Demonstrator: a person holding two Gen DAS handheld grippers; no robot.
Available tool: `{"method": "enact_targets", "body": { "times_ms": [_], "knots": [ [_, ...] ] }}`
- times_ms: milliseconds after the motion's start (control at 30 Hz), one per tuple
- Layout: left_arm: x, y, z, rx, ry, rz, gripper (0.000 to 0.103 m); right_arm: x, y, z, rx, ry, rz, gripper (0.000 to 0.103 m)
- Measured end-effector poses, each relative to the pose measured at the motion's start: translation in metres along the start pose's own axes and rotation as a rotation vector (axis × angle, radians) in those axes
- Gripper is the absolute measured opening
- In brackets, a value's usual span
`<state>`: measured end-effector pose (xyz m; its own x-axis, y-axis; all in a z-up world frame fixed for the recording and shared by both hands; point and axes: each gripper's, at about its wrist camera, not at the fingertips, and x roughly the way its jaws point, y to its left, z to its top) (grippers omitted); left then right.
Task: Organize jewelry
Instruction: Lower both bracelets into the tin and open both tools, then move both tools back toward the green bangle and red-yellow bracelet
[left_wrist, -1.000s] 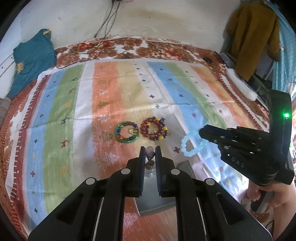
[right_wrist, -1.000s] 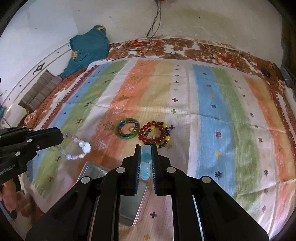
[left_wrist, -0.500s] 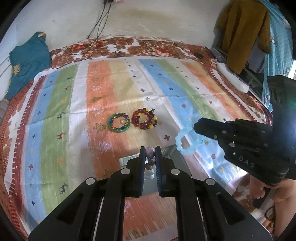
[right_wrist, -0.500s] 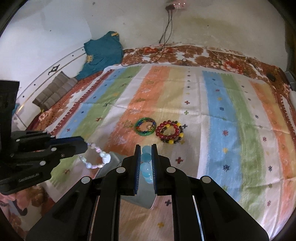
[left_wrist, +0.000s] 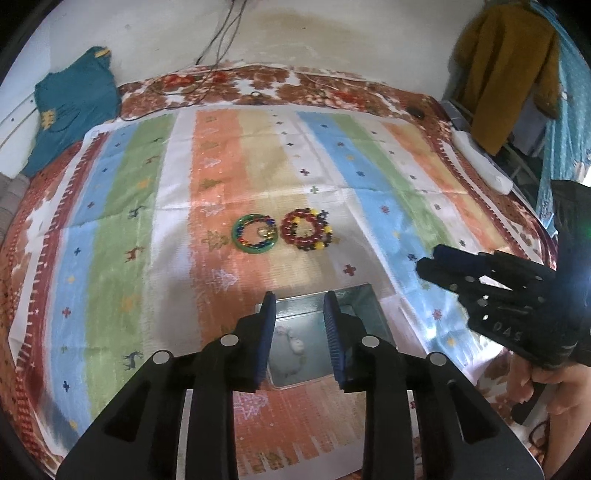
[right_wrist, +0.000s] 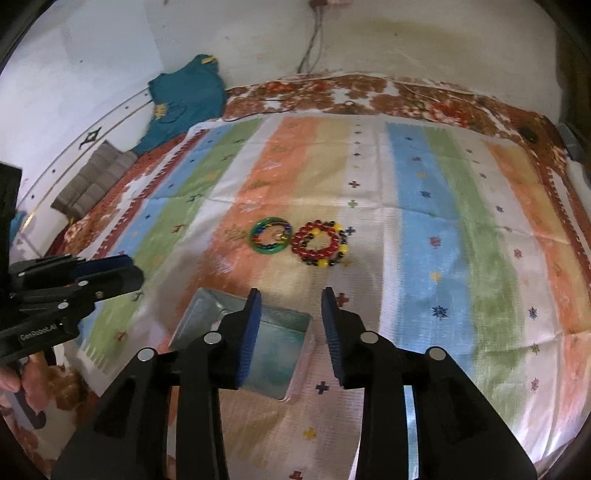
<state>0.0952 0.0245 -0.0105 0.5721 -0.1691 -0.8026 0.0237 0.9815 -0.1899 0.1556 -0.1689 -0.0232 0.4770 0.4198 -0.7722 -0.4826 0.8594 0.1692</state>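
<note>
A: Where's the jewelry?

B: Pale bracelet inside the metal tin; two bracelets on the bed. Left tongs and right tongs are opening, empty.

A: Risk?

B: Bumping the tin, probably.

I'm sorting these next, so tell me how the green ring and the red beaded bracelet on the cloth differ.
The green ring has a smooth, solid green band with small multicoloured beads inside it; the red beaded bracelet is all round beads, mostly dark red with a few yellow and dark ones. The ring lies on the orange stripe, the bracelet beside it on the paler one. Both lie flat on the striped cloth, outside the metal tin.
</note>
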Motion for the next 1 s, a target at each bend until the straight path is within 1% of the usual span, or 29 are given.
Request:
{"method": "enact_targets", "body": {
  "times_ms": [200,333,400,433,467,833,1000],
  "knots": [
    [0.003,0.004,0.001,-0.006,0.006,0.016,0.035,0.005,-0.007,0.002,0.018,0.013,-0.011,0.035],
    [0.006,0.009,0.001,-0.014,0.012,0.032,0.042,0.007,-0.008,0.002,0.021,0.016,-0.010,0.041],
    [0.008,0.011,0.002,-0.019,0.015,0.041,0.043,0.009,-0.009,0.003,0.025,0.017,-0.014,0.043],
    [0.009,0.012,0.003,-0.022,0.017,0.045,0.045,0.009,-0.009,0.003,0.028,0.016,-0.017,0.048],
    [0.010,0.014,0.003,-0.026,0.020,0.048,0.046,0.010,-0.010,0.003,0.032,0.016,-0.021,0.049],
    [0.016,0.017,0.005,-0.031,0.028,0.066,0.053,0.015,-0.015,0.008,0.054,0.030,-0.019,0.053],
    [0.021,0.019,0.007,-0.032,0.036,0.078,0.054,0.019,-0.015,0.010,0.052,0.038,-0.023,0.056]
  ]
}}
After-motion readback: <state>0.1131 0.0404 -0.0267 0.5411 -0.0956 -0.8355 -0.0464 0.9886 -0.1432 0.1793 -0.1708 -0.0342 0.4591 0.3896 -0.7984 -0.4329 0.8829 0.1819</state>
